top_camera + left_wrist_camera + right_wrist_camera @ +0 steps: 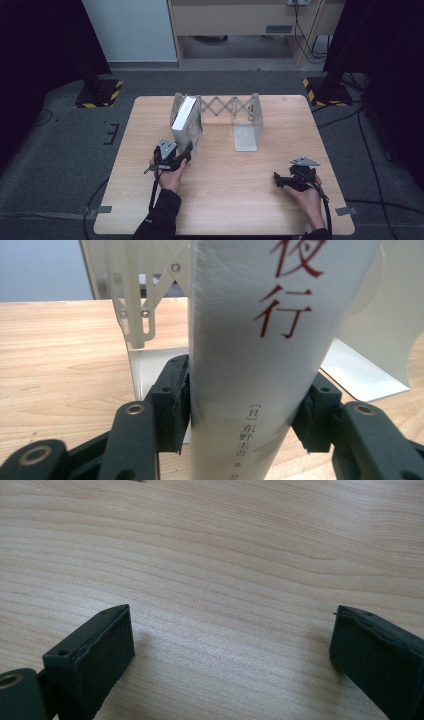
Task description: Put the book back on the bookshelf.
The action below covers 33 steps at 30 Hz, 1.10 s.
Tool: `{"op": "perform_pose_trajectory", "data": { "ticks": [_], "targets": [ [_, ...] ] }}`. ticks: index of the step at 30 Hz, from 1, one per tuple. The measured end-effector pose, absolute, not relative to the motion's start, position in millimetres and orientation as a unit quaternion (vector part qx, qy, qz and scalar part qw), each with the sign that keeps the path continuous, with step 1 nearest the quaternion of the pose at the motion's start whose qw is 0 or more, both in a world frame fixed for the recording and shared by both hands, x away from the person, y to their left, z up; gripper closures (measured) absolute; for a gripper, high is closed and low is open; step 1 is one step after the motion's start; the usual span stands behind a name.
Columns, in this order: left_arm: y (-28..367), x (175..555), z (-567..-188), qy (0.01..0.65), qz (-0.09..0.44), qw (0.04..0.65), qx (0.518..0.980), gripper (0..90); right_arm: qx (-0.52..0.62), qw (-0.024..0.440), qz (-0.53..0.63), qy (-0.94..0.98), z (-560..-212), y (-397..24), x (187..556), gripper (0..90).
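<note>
Expanding metal bookend rack (pixel 235 107) sits upper centre of the high view, on the table (pixel 225 200). It holds one book (pixel 185 120), standing upright in the left bay, against the left end plate. The right bay, with the bent plate (pixel 246 135), has nothing in it.

Book: white, thick, glossy spine facing the person. Large red characters run down the spine, with small dark print lower down, as seen in the left gripper view (pixel 260 355). Page edges show pale at the top in the high view. The rack's cream lattice and rivets (pixel 145 300) appear behind it, upper left of that view.

Left gripper (pixel 186 152), centre-left of the high view, is at the book's near edge. Its jaws are pinching the spine low down, with pads (pixel 176 400) pressed on both sides of the book. Book base appears to rest on the rack's foot plate; can't tell for sure.

Right gripper (pixel 277 180), lower right of the high view, lies low over bare wood, well apart from the rack. Its jaws are spread wide with nothing between them; the pads (pixel 107 650) are just over the tabletop.
</note>
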<state>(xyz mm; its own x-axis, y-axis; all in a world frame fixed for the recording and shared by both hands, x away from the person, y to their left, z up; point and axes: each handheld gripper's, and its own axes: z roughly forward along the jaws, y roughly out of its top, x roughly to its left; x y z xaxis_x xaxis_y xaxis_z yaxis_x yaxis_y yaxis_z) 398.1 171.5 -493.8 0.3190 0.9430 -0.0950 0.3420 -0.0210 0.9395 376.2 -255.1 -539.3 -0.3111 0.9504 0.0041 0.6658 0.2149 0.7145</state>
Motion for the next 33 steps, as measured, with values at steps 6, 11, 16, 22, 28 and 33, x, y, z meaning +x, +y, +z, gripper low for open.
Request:
{"op": "perform_pose_trajectory", "data": {
  "ticks": [6,11,16,22,28,33],
  "targets": [
    [161,402,-494,0.503,0.322,0.485,0.639,48.8,0.542,0.225,0.315,0.746,-539,-255,376,4.3],
    [153,410,-496,0.505,0.324,0.488,0.634,48.0,0.542,0.225,0.315,0.746,-539,-255,376,4.3],
    [158,408,-495,0.500,0.300,0.501,0.640,45.3,0.542,0.225,0.315,0.746,-539,-255,376,4.3],
    [168,394,-494,0.469,0.266,0.522,0.661,45.4,0.541,0.225,0.315,0.746,-539,-255,376,4.3],
    [163,397,-494,0.471,0.271,0.513,0.664,45.9,0.542,0.225,0.315,0.746,-539,-255,376,4.3],
    [158,400,-493,0.477,0.277,0.505,0.664,46.0,0.542,0.225,0.315,0.746,-539,-255,376,4.3]
  ]
}}
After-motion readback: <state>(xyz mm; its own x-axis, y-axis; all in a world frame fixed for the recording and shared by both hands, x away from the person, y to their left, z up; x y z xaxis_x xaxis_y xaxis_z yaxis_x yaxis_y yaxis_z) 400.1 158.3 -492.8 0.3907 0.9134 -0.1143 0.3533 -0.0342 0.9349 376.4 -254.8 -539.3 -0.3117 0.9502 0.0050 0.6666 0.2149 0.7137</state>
